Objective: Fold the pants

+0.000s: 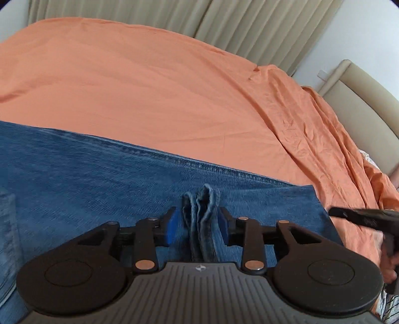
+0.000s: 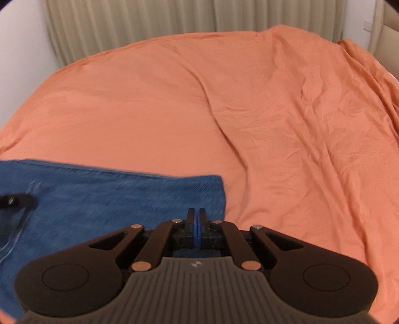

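Blue denim pants (image 1: 99,179) lie flat on an orange bed sheet (image 1: 149,87). My left gripper (image 1: 199,219) is shut on a bunched fold of the pants' denim (image 1: 202,211) that stands up between its blue pads. In the right wrist view the pants (image 2: 112,199) fill the lower left, with a corner near the middle. My right gripper (image 2: 197,219) is shut with its pads pressed together and nothing visible between them, above the pants' near right edge. The right gripper also shows in the left wrist view (image 1: 361,216), and the left gripper's tip at the right wrist view's left edge (image 2: 15,200).
The orange sheet (image 2: 249,112) covers the whole bed, wrinkled toward the right. Beige curtains (image 1: 224,22) hang behind the bed. A padded beige headboard (image 1: 361,99) stands at the right.
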